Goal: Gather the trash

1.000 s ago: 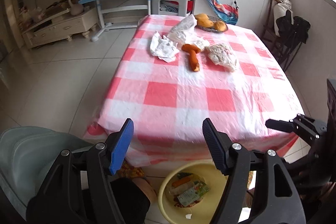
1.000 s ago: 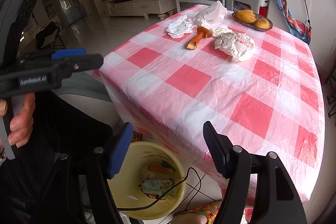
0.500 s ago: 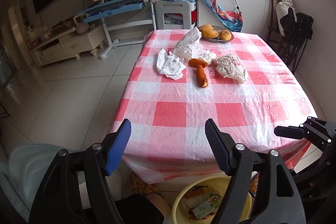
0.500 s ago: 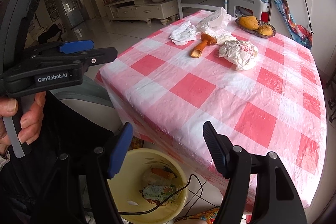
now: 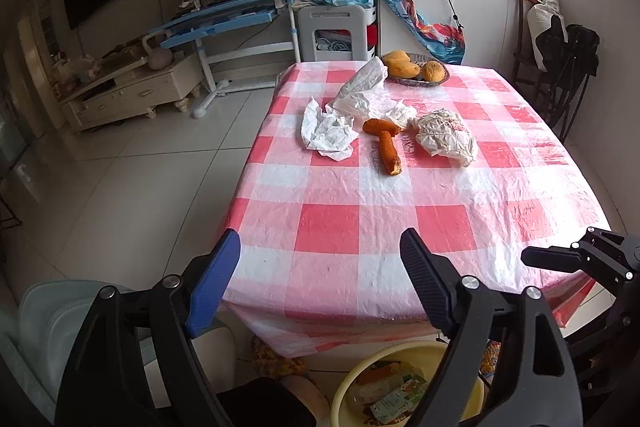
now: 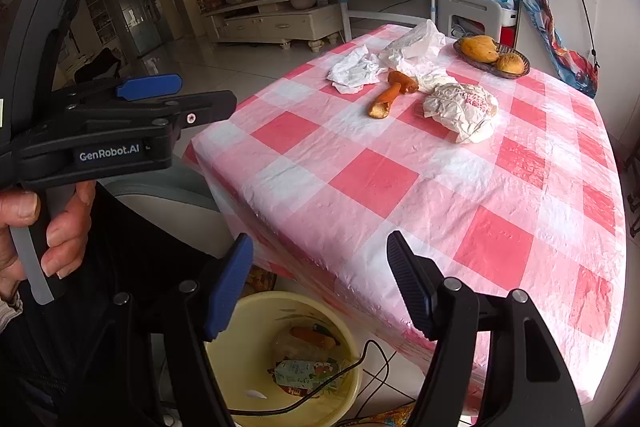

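**Both grippers empty, trash across the table from the bin**

Landmark = yellow bin point(image 6: 280, 355) on the floor at the near table edge, just under the overhanging checked cloth point(image 5: 360, 219). Prob. parked there so stuff picked off the top can be dropped straight down. It already has a carton, an orange scrap & some wrapper bits inside.

L gripper point(image 5: 320, 263): fingers spread wide, nothing between them, hovering above & just in front of the bin, over the near cloth edge. R gripper point(image 6: 320, 267): also spread wide, empty, almost directly above the bin. Looks like both are held open & high, ready to reach.

Trash left, all well apart from the bin, twd the far end of the table & well ahead of both finger pairs: crumpled white paper point(image 5: 328, 133), orange food piece point(image 5: 388, 147) beside it, balled wrapper point(image 5: 446, 139) just to its other side, clear plastic bag point(image 5: 364, 87) farther still. Fruit basket point(image 5: 416, 69) is farthest of all; prob. not trash.

Nothing lies between any fingers yet.
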Demonstrator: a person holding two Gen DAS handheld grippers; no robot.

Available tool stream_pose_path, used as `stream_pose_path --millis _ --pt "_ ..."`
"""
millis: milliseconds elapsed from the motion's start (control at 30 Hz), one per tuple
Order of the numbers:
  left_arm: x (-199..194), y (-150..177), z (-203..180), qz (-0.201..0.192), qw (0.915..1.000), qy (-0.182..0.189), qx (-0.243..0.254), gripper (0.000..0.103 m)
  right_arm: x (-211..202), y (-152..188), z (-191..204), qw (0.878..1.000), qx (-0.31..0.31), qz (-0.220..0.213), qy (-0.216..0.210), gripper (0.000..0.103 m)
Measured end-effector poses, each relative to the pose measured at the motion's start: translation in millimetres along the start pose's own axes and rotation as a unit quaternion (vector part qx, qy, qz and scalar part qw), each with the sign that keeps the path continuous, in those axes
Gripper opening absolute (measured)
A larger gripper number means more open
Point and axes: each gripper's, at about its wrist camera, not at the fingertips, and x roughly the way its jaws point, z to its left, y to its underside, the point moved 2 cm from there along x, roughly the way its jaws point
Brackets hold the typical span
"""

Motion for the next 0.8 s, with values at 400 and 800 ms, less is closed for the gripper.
stream_pose_path --millis 400,800 --pt "65.1 -65.5 32.0 0.030 0.9988 0.014 -0.036 0.081 17.3 -27.4 -9.1 1.000 0.016 0.001 0.000 0.067" --pt "166.7 -105.0 11.4 0.083 0.9960 0.031 0.007 0.081 70.2 -75.0 -38.6 0.999 0.038 0.008 -0.013 0.064"
